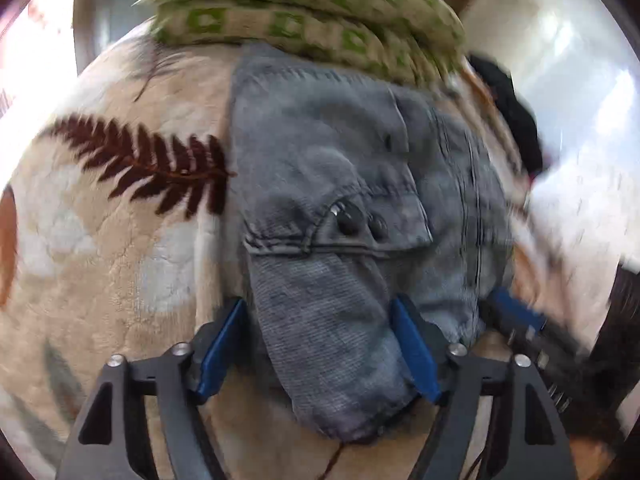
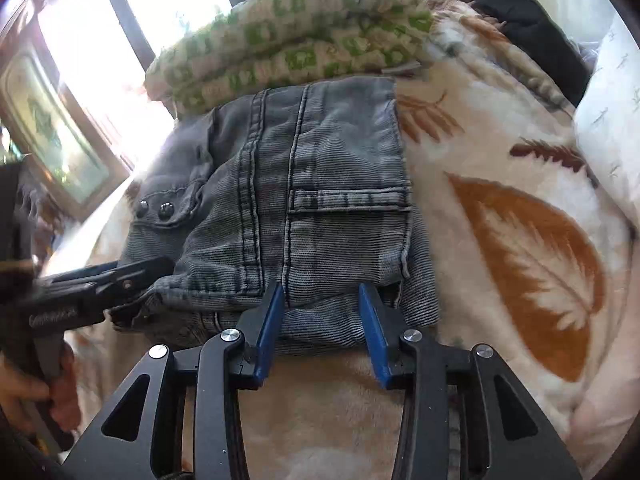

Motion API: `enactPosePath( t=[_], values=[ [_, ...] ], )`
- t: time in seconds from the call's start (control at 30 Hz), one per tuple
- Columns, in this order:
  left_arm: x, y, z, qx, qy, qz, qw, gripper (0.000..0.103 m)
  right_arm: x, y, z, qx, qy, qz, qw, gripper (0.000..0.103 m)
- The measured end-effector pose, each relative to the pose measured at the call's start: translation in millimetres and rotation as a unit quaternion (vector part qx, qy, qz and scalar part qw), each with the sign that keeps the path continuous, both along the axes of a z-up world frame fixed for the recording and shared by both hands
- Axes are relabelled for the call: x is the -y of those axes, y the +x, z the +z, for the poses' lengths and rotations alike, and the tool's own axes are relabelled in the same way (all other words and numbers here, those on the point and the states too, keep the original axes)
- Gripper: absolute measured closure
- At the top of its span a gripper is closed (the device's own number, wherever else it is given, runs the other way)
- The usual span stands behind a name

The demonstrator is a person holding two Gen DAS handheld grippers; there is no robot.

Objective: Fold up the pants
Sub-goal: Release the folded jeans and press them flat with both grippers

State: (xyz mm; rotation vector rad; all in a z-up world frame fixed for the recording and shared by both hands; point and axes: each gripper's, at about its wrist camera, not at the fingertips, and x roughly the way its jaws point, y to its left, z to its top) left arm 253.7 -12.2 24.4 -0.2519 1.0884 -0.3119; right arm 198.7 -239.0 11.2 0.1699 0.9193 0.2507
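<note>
One pair grey corduroy pants (image 2: 312, 184), folded into thick rectangular bundle, ribbed weave, double-stitched seams, two dark metal snaps (image 2: 154, 208) on pocket flap; lying mid-bed on plush blanket (image 2: 520, 240), far edge touching folded quilt. Right gripper (image 2: 320, 320): blue pads spread apart, straddling near edge of pants, not clamped. Left gripper (image 1: 320, 344): blue pads wide apart around hanging fabric flap, not pinching. One beige fleece blanket, brown fern and orange feather prints. One green-checked quilt (image 2: 288, 48), stacked in two layers. One black garment (image 2: 532, 36) at far right corner.
</note>
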Motion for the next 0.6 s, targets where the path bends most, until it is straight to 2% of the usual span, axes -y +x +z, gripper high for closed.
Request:
enactPosePath(
  t=[0.1,0.17,0.27,0.6],
  values=[
    [6,-1,11,0.009,0.021,-0.004,0.9997,0.027,9,4,13,-0.037,0.029,-0.009,0.999,0.065],
    [4,-11,22,0.021,0.013,-0.001,0.9997,0.028,14,-1,27,-0.032,0.051,-0.015,0.998,0.061],
    [-6,-34,33,0.033,-0.006,0.008,0.9994,0.027,15,-23,44,-0.018,0.06,-0.014,0.998,0.054],
    [-27,-105,36,0.035,0.006,0.01,0.9993,0.027,-4,-97,51,-0.014,0.042,-0.016,0.999,0.049]
  ],
)
